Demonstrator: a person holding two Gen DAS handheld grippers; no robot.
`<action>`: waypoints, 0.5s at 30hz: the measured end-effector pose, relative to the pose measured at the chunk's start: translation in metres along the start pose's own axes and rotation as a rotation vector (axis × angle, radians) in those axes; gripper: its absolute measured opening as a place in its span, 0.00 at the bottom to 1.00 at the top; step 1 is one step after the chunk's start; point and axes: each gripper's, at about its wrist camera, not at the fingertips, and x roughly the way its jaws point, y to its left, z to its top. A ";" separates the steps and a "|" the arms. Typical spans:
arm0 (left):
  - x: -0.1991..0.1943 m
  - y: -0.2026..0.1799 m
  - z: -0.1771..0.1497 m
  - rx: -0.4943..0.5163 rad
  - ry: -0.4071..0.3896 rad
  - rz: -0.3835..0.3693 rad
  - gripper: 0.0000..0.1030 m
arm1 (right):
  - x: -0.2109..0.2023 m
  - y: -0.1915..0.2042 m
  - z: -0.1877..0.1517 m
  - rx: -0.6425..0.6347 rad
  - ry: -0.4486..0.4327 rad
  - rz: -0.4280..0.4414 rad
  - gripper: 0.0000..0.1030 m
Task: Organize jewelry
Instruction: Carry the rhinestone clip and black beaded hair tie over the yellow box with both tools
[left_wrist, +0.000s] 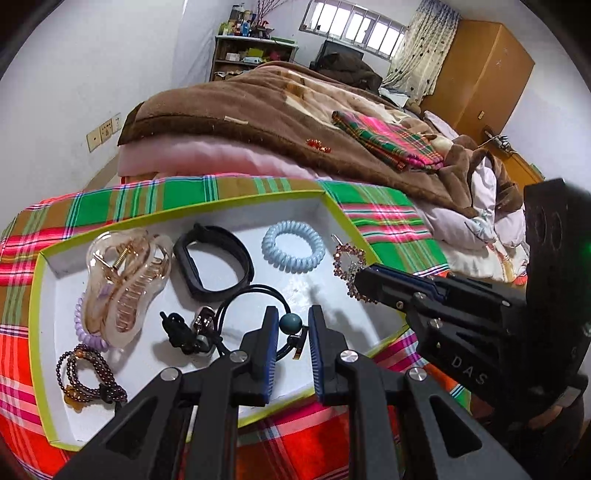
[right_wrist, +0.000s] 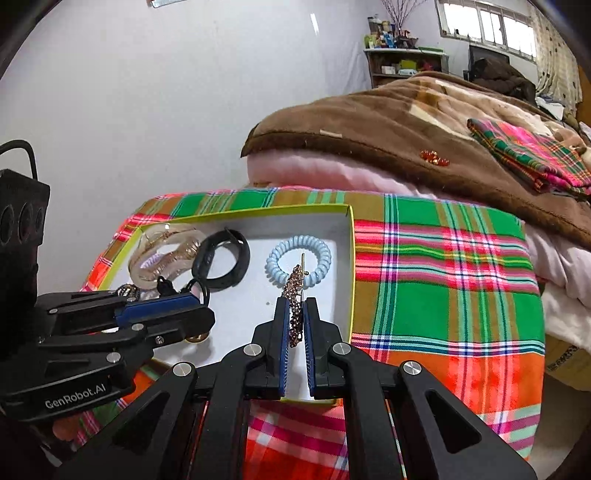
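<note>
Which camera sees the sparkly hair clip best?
The left wrist view: there the sparkly hair clip shows its round beaded face beside the right gripper. The right wrist view shows it only edge-on, pinched between the pads.

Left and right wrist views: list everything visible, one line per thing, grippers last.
tray: 1, white with lime rim, on plaid cloth
plaid cloth: 1, green-red, under tray
claw clip: 1, clear amber, tray left
black band: 1, tray middle
spiral hair tie: 1, light blue, tray back right
purple spiral tie: 1, beside claw clip
bead bracelets: dark red, tray front left
teal-bead hair tie: 1, black cord, between left fingers
rhinestone clip: 1, bronze, in right grip
brown blanket: 1, behind
left hand-held gripper: open
right hand-held gripper: shut
</note>
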 end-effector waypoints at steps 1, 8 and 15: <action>0.002 0.000 -0.001 0.004 0.006 0.000 0.16 | 0.001 0.001 0.000 -0.005 0.003 -0.003 0.07; 0.013 0.001 -0.007 0.005 0.038 0.018 0.17 | 0.011 0.000 0.002 -0.024 0.032 -0.029 0.07; 0.017 0.002 -0.008 0.007 0.044 0.023 0.17 | 0.016 -0.001 0.003 -0.040 0.045 -0.052 0.07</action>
